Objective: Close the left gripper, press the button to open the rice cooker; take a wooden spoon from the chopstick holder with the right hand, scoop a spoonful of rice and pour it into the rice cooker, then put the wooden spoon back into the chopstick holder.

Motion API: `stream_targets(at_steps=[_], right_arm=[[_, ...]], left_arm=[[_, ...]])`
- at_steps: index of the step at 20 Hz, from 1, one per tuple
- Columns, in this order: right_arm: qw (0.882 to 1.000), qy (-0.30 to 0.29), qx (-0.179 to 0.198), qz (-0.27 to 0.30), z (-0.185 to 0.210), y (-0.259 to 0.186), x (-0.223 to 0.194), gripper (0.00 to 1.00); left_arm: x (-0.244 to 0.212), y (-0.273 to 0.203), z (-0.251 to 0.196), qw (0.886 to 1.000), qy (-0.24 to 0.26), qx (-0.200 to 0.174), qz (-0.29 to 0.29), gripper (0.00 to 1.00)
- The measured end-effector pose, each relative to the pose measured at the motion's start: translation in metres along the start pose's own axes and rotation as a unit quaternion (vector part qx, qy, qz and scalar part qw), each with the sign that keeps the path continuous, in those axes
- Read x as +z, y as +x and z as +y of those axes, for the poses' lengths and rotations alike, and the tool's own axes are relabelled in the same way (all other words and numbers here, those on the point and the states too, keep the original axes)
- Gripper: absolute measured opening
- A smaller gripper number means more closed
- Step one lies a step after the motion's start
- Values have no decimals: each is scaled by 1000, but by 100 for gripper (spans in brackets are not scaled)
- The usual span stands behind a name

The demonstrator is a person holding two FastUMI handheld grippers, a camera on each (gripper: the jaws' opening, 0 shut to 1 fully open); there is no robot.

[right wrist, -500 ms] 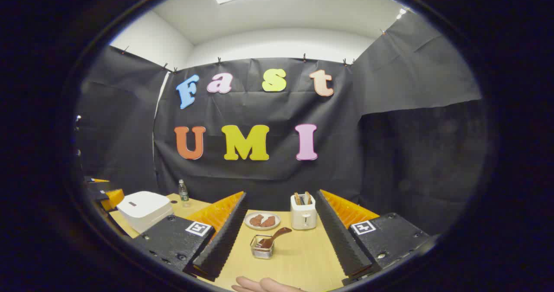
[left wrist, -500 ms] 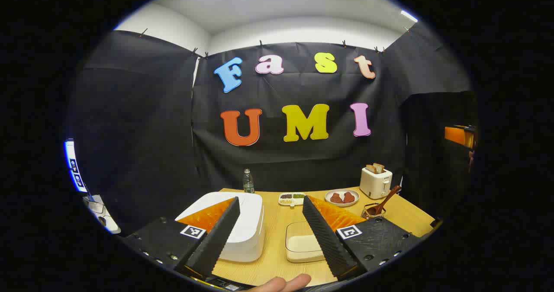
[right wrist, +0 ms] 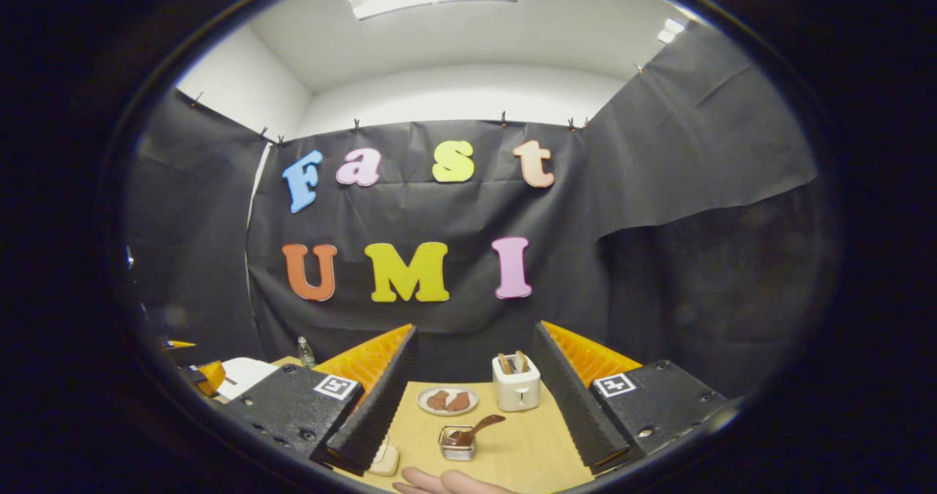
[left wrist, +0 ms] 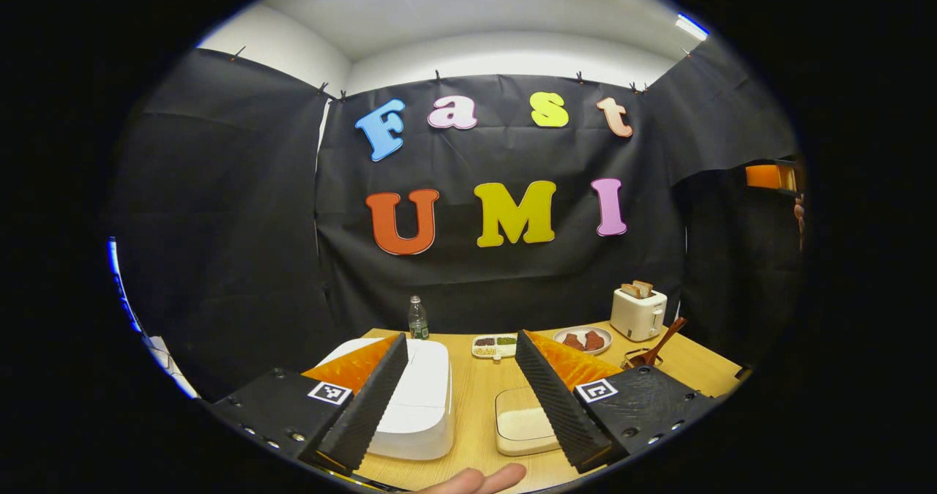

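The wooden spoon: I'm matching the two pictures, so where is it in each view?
Left gripper view: the wooden spoon leans in the chopstick holder, right of centre.
Right gripper view: wooden spoon low at centre.
Shared landmark: the toaster stands just behind it.

A: Back of the wooden table (left wrist: pixel 468 406), a toaster (left wrist: pixel 637 313) with 2 bread slices up top!

B: Beside it, a plate (left wrist: pixel 583 339) with reddish pieces, a divided snack tray (left wrist: pixel 494 345) and a plastic bottle (left wrist: pixel 418 318).
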State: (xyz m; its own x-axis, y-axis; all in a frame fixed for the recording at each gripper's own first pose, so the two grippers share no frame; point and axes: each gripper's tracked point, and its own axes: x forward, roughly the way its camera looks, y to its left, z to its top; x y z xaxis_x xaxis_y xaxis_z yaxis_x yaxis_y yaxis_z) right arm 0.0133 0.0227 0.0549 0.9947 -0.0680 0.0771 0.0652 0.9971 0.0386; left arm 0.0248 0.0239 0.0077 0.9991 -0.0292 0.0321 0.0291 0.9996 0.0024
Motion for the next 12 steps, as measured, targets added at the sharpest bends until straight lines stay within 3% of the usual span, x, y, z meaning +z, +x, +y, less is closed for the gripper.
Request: stream_targets(at_steps=[6,7,10,12], right_arm=[[1000,24,6,9,-12,-13,-13,100],[999,27,15,8,-11,-11,-14,96],[998,29,45,23,-13,-6,-29,100],[997,25,59,32,-19,-10,-45,100]], left_arm=[[10,5,-3,1000,-20,-3,25,95],[14,2,-5,999,-26,-2,26,95],[30,-2,-7,1000,-25,16,-9,95],[30,-6,-20,999,-26,7,-20,95]])
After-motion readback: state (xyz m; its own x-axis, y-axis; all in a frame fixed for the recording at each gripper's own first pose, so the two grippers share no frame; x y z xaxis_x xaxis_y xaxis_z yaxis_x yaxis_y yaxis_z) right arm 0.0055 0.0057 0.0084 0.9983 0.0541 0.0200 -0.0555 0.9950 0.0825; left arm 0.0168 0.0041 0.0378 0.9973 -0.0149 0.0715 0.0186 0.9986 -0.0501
